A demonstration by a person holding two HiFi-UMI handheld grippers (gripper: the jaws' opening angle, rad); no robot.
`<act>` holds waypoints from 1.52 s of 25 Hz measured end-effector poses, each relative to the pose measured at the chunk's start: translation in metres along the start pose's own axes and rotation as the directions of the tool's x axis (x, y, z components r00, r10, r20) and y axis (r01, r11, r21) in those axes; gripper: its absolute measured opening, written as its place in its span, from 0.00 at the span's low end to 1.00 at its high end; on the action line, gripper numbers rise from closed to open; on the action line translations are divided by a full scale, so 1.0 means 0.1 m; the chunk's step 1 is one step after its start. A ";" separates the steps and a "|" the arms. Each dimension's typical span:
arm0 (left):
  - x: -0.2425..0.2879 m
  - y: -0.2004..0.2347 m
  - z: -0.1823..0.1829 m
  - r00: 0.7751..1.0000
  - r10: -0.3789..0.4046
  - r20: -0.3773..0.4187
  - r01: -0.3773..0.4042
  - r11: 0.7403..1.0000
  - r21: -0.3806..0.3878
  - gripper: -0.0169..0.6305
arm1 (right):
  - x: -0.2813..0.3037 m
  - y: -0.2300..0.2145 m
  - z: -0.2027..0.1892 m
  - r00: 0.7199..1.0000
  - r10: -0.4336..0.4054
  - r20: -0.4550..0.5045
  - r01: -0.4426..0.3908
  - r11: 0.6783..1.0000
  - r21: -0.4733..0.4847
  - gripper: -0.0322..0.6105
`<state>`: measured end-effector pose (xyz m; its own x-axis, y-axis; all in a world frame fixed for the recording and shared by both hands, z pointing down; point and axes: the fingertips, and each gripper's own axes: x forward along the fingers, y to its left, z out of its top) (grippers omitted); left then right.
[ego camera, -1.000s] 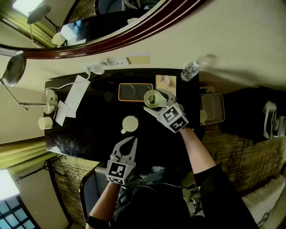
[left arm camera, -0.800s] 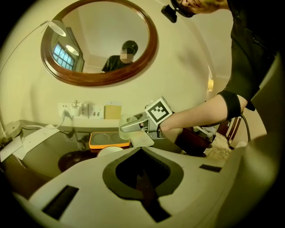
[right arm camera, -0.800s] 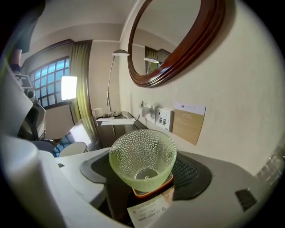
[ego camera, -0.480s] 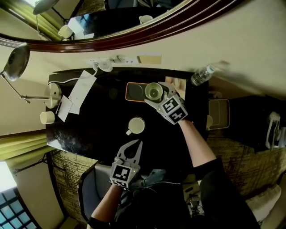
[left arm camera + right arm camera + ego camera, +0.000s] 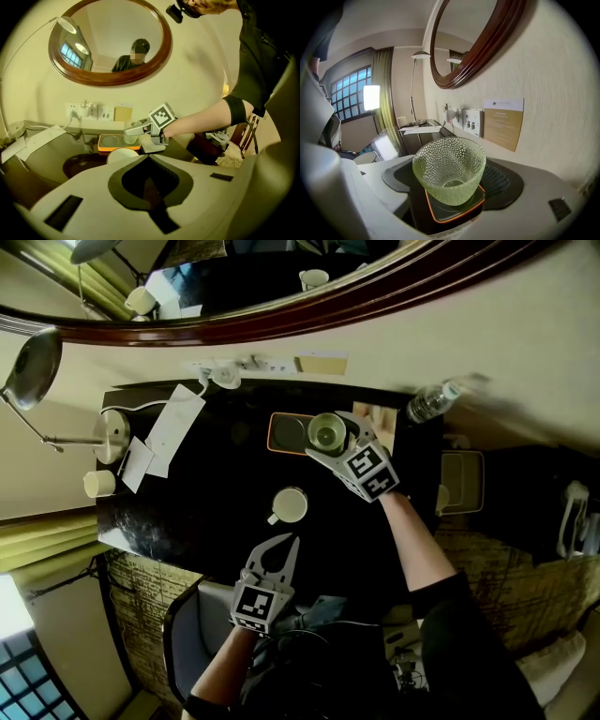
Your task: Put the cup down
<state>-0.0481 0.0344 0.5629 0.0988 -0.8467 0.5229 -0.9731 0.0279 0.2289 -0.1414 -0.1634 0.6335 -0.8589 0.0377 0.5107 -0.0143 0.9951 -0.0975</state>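
Observation:
A green dimpled glass cup [image 5: 440, 164] stands upright on the orange-rimmed tray [image 5: 457, 213] at the back of the black table. My right gripper [image 5: 451, 180] surrounds it, and its jaws have just been opening. The cup is between them, with a gap showing on its left side. From above, the cup [image 5: 326, 433] sits at the tray's [image 5: 273, 433] right end inside the right gripper [image 5: 336, 440]. My left gripper [image 5: 280, 542] is shut and empty near the table's front edge. A white mug [image 5: 290, 504] stands just beyond it. The left gripper view shows its closed jaws [image 5: 149, 159] low in the frame.
A water bottle [image 5: 433, 401] lies at the table's back right corner. Papers [image 5: 169, 432], a lamp base [image 5: 111, 430] and a small cup [image 5: 97, 484] are at the left. Wall sockets [image 5: 246, 366] and a large mirror are behind the table. A chair [image 5: 461, 479] is at the right.
My right gripper carried the green cup toward the wall and down onto the tray's right end, and its jaws stand a little wider. The left gripper stayed put.

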 end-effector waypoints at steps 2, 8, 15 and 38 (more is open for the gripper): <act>-0.01 0.03 -0.01 1.000 0.003 0.000 -0.003 1.000 0.004 0.03 | 0.01 -0.01 0.02 1.000 -0.012 0.013 0.012 1.000 -0.001 0.74; -0.06 0.07 -0.05 1.000 0.009 -0.005 -0.009 1.000 -0.004 0.03 | -0.04 -0.01 0.08 0.999 -0.028 0.033 0.028 1.000 -0.008 0.74; -0.13 0.08 -0.05 1.000 -0.012 -0.004 0.012 0.999 0.041 0.03 | -0.24 0.00 0.24 0.997 -0.060 0.051 0.061 0.998 -0.024 0.74; -0.71 0.53 0.62 0.992 -0.104 0.074 0.088 0.976 0.197 0.03 | -1.77 0.61 0.70 0.943 -0.332 0.035 0.329 0.942 0.071 0.05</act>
<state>-0.1197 0.0626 0.4871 0.1839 -0.8819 0.4340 -0.9825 -0.1519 0.1076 -0.0264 -0.1162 0.4776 -0.8226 -0.2982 0.4842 -0.3323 0.9430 0.0161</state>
